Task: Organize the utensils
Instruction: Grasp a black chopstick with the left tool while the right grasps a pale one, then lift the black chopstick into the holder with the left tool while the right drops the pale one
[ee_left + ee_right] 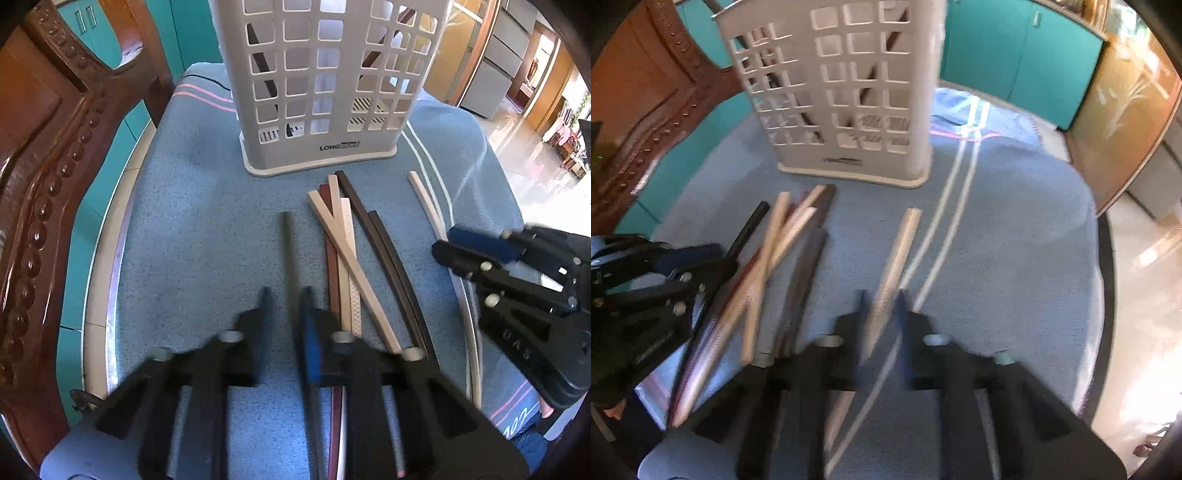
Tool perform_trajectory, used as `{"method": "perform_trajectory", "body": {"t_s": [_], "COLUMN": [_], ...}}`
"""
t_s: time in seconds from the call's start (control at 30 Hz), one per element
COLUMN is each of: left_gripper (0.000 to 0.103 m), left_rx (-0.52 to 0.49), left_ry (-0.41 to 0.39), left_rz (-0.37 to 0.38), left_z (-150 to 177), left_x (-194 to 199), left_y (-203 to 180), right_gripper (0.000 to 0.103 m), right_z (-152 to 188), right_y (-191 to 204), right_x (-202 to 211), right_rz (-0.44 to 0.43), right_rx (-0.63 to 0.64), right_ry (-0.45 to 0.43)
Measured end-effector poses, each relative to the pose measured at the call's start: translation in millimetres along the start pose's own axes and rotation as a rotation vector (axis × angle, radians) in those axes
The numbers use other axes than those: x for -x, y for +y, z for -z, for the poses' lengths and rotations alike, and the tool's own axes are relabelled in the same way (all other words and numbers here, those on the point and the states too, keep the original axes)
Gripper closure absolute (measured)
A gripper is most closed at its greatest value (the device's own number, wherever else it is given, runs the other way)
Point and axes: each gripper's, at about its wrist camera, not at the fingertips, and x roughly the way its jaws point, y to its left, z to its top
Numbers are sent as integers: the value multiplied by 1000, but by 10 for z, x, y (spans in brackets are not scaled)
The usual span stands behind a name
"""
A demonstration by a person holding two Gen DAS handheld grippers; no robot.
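Several chopsticks, beige, brown and dark, lie in a loose pile on a blue towel in front of a white perforated utensil holder. My left gripper is shut on a single dark chopstick lying just left of the pile. To the right of the pile, my right gripper is shut on a lone beige chopstick. Both chopsticks still rest on the towel. Dark sticks stand inside the holder.
The blue towel covers a round table with a pale rim. A carved wooden chair back stands close on the left. Teal cabinets are behind, and a shiny floor lies beyond the right edge.
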Motion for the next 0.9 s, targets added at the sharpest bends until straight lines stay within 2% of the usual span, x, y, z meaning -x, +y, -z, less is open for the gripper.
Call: {"method": "perform_trajectory", "body": {"t_s": [0.2, 0.27, 0.33, 0.4, 0.57, 0.6, 0.63, 0.67, 0.7, 0.77, 0.9], "left_gripper": [94, 88, 76, 75, 71, 71, 78, 85, 95, 95, 96], "left_rx": [32, 37, 39, 47, 55, 55, 58, 58, 57, 72, 83], "left_ry": [-15, -10, -8, -1, -9, -9, -10, -13, -17, -53, -185], "left_rz": [11, 7, -4, -12, -38, -43, -43, -39, -38, -33, -20], "left_z": [-75, -104, -74, -96, -184, -203, -219, -220, -217, -278, -316], "left_x": [126, 106, 115, 72, 34, 27, 22, 22, 32, 100, 514], "left_y": [166, 185, 195, 202, 200, 185, 179, 173, 146, 125, 140], "right_gripper": [95, 90, 83, 78, 76, 82, 92, 96, 97, 97, 96], "right_z": [3, -7, -15, -29, -67, -71, -59, -63, -63, -79, -147], "right_y": [-126, -149, -139, -118, -46, -44, -39, -61, -79, -122, -206], "right_x": [105, 109, 90, 46, -64, -68, -51, -48, -37, 30, 504], "right_rz": [4, 12, 19, 32, 75, 67, 54, 10, -30, -71, -123], "right_rx": [-27, -36, -39, -34, -8, -10, -15, -31, -48, -74, -94], "right_ry": [-12, -16, -12, -5, 2, 2, 0, -3, -5, -32, -157]}}
